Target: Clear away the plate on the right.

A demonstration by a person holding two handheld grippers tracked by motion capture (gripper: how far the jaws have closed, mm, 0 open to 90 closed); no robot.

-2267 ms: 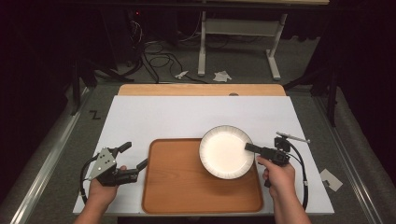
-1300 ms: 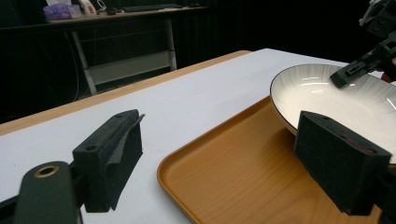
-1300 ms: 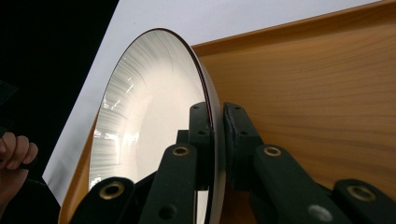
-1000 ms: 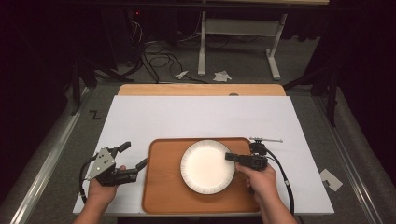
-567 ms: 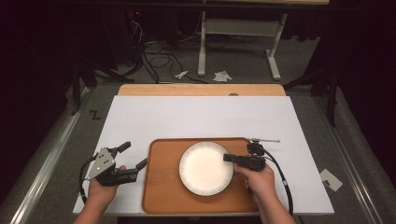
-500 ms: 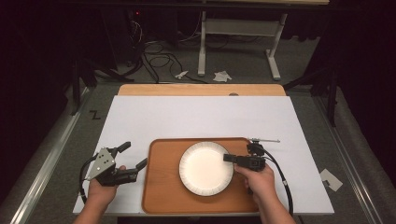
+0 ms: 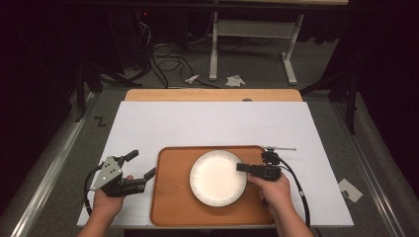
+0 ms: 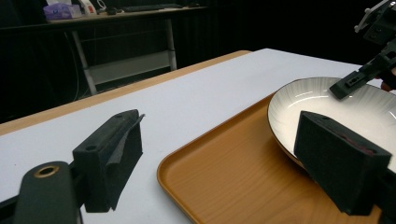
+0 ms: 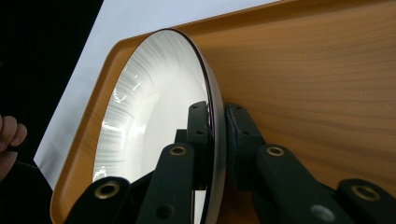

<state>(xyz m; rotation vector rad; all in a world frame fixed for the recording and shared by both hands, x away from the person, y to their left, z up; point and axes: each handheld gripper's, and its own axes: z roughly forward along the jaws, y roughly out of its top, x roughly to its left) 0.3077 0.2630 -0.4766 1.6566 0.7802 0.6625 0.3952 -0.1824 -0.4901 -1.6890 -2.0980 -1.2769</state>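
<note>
A white ribbed plate lies in the middle of a brown wooden tray near the table's front edge. My right gripper reaches in from the right and is shut on the plate's right rim. In the right gripper view the two black jaws clamp the thin rim, right gripper, plate, tray. My left gripper rests open on the white table just left of the tray, holding nothing. In the left gripper view its jaws stand wide, left gripper, with the tray, plate and right gripper beyond.
A thin metal rod lies on the white tabletop just beyond the tray's far right corner. A wooden strip runs along the far edge. Cables and a desk frame stand on the floor behind.
The right gripper carried the plate from the tray's far right corner to its middle, then stayed there. The left gripper has not moved.
</note>
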